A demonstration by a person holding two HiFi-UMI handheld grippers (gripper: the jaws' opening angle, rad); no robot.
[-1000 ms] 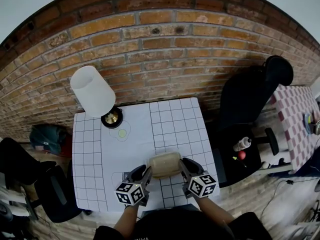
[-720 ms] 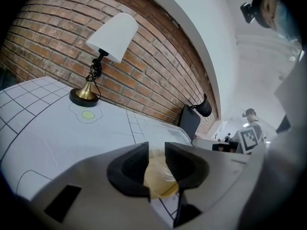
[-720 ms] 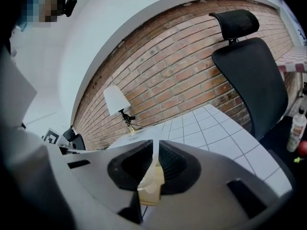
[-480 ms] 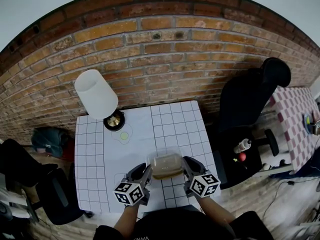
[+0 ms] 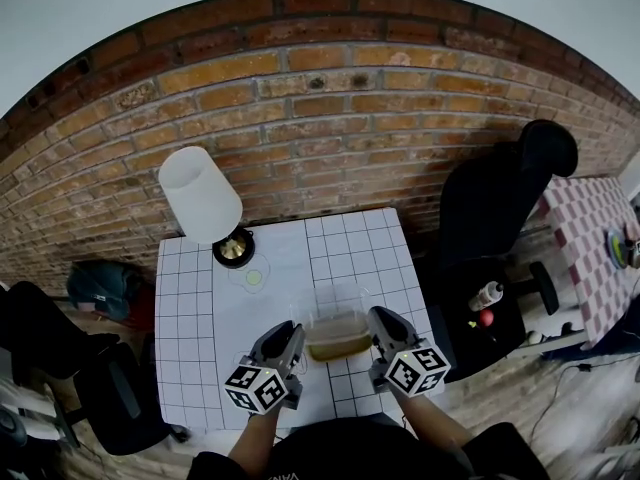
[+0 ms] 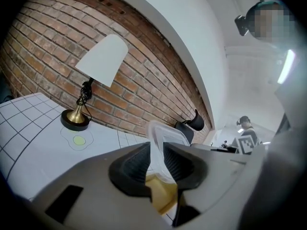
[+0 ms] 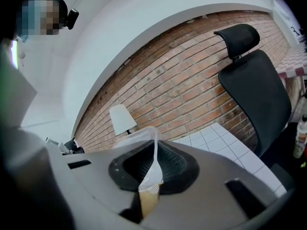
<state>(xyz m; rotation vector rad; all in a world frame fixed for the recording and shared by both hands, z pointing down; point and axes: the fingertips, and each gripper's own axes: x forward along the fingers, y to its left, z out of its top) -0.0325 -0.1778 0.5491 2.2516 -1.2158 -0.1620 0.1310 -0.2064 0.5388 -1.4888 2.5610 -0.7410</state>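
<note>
Tub (image 5: pixel 337 330), one only, clear with tan contents, is held over the near part of the desk (image 5: pixel 270 278). The left gripper (image 5: pixel 291 341) and right gripper (image 5: pixel 379 325) each have their jaws nipped nearly closed on an opposite wall. It looks light, thin and bendy, so the stiffer rim is probably the safest hold, kept level. One lamp (image 5: pixel 201 194) and one chair (image 5: pixel 500 203) stand behind.

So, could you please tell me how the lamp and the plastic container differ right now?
The lamp stands free on the table by the brick wall; the container is clamped between the left gripper and right gripper. The lamp has an opaque white shade; the container is clear, with something tan inside. Both are over the gridded table.
</note>
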